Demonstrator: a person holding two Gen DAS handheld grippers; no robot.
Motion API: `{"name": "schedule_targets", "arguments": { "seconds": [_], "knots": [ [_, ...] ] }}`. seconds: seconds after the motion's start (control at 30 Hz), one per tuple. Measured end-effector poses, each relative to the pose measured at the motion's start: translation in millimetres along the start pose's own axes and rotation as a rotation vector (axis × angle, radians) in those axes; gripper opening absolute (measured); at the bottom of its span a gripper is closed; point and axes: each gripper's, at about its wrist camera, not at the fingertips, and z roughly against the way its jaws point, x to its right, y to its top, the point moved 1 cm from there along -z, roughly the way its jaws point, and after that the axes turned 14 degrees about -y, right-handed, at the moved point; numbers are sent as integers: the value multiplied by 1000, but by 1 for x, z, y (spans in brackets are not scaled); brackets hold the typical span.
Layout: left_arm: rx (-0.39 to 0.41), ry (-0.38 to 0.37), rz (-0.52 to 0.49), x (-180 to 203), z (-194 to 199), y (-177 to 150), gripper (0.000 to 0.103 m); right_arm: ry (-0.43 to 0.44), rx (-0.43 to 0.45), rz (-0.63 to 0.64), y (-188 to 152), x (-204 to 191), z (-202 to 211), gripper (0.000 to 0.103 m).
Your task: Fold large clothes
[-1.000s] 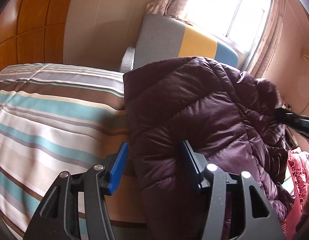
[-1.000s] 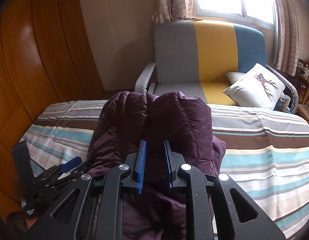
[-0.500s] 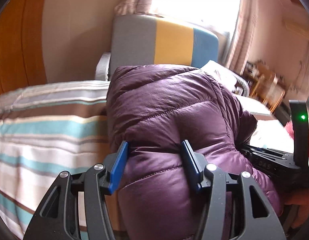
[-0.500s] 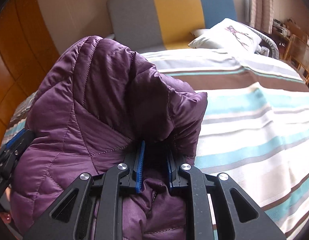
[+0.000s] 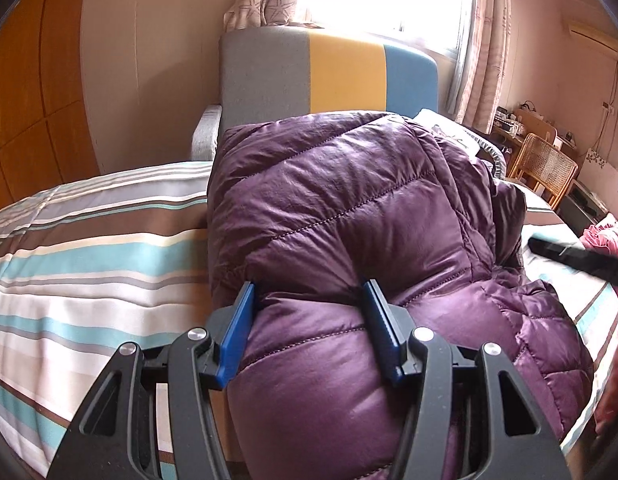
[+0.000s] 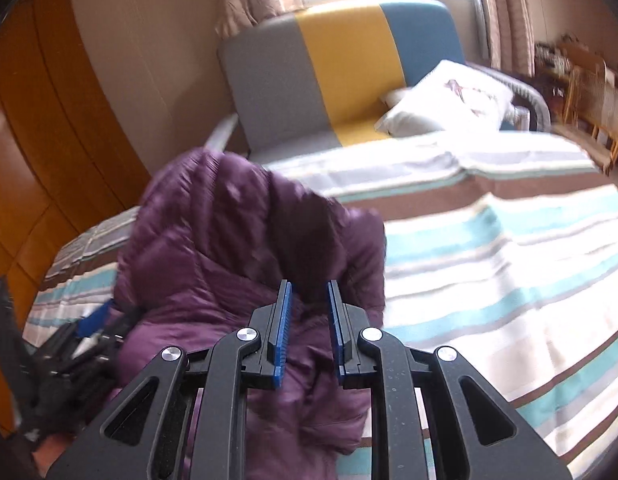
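Note:
A purple quilted puffer jacket [image 5: 349,216] is held up in a bulky bundle above the striped bed [image 5: 89,248]. My left gripper [image 5: 309,292] is shut on a thick padded fold of it, the blue pads pressing in from both sides. In the right wrist view, which is blurred, the jacket [image 6: 213,248] hangs at the left. There my right gripper [image 6: 309,286] is shut on a thin bunch of its fabric, jaws nearly together. The left gripper [image 6: 89,332] shows low on the left of that view. A dark part of the right gripper [image 5: 573,258] shows at the right edge of the left wrist view.
A grey, yellow and blue sofa [image 6: 349,64] with a white cushion [image 6: 449,100] stands behind the bed under the window. Wooden wardrobe panels [image 5: 25,92] line the left. A wicker chair [image 5: 543,168] and a pink garment [image 5: 605,236] lie to the right.
Both grippers have swung and rolled with the jacket still gripped. In the right wrist view the jacket has shifted left and lower, baring more striped bed on the right.

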Motion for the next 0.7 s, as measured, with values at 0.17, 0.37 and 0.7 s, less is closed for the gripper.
{"name": "schedule_targets", "arguments": {
  "seconds": [0.17,0.37,0.7],
  "knots": [
    [-4,19,-15,7,-3,1,54,10,-7,83,28,-40,-6,45],
    [-5,12,-7,6,-3,1,55,-105,-52,121,41,-57,-65,41],
    [1,-11,-11,12,-9,5,61,-74,-93,35,26,-40,-116,41]
  ]
}}
